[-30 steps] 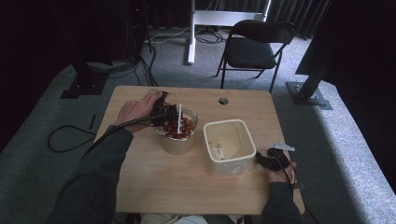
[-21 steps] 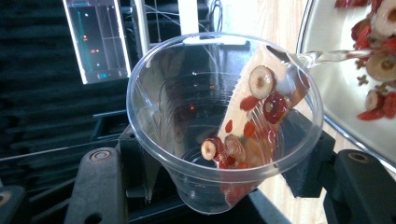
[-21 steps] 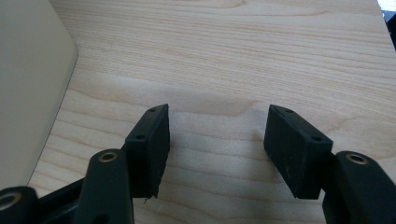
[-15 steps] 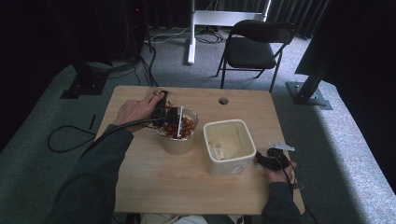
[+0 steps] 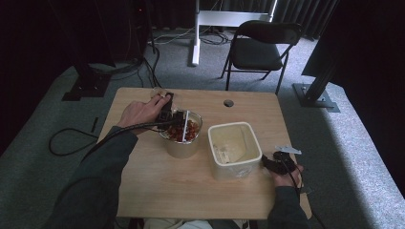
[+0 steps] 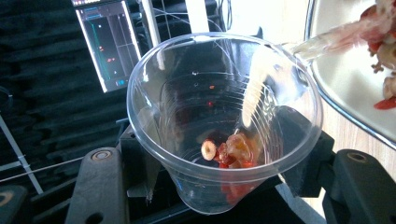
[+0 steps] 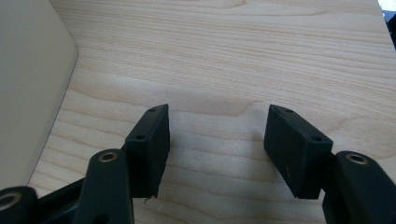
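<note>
Nearest to me, my right tongs [image 5: 282,162] rest low on the bench [image 5: 157,191], just beside the right wall of the cream square tub [image 5: 234,149]. Through the right gripper view I see their jaws spread wide with bare wood between them; they hold nothing. That hand lies flat and idle, its tongs pointing towards the tub.

Farther out, my left hand [image 5: 141,112] reaches across the bench from the left, forearm stretched forward, wrist rolled so the left tongs [image 5: 168,113] carry the clear plastic cup [image 6: 224,121] tipped on its side at the rim of the metal bowl [image 5: 181,143]. The jaws pinch the cup's lower body from both sides, squeezing it firmly.

I judge the pour to be nearly done. The bowl already holds a heap of red and pale food pieces [image 5: 186,130], while in the left gripper view the cup keeps just a small clump of leftover pieces [image 6: 231,151] stuck near its bottom. The cup's mouth sits close by the bowl's edge, with some pieces at that rim. What is left, as I read it, is to shake or tip out those last bits and then set the cup down. The tub looks mostly empty, with something pale low inside that I cannot make out.
</note>
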Demonstrator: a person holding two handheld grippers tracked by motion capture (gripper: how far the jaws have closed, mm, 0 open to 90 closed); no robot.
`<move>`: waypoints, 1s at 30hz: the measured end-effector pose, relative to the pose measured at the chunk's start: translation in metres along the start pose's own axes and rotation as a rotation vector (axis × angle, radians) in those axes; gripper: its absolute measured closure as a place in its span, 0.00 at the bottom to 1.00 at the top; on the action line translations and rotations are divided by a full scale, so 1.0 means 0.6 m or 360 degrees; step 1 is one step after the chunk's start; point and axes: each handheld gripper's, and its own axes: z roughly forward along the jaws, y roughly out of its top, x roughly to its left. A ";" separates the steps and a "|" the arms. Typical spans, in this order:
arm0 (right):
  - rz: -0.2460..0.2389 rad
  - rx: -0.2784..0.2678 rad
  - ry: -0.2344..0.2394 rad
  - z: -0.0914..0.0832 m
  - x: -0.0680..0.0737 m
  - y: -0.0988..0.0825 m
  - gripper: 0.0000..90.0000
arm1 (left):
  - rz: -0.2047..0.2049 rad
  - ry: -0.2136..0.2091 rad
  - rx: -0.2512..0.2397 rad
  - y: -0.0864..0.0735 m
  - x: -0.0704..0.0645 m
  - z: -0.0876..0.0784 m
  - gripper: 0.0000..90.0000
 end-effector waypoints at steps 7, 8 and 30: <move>0.0001 0.0000 0.0000 0.000 0.000 0.000 0.44 | 0.0008 0.0018 -0.0012 0.003 0.002 -0.003 0.44; 0.0000 0.0001 0.0000 0.000 0.000 0.000 0.44 | 0.0014 0.0012 -0.0003 0.002 0.001 -0.002 0.44; 0.0001 0.0001 0.0001 0.000 0.000 0.000 0.44 | 0.0087 0.0034 0.0014 0.005 -0.009 0.001 0.45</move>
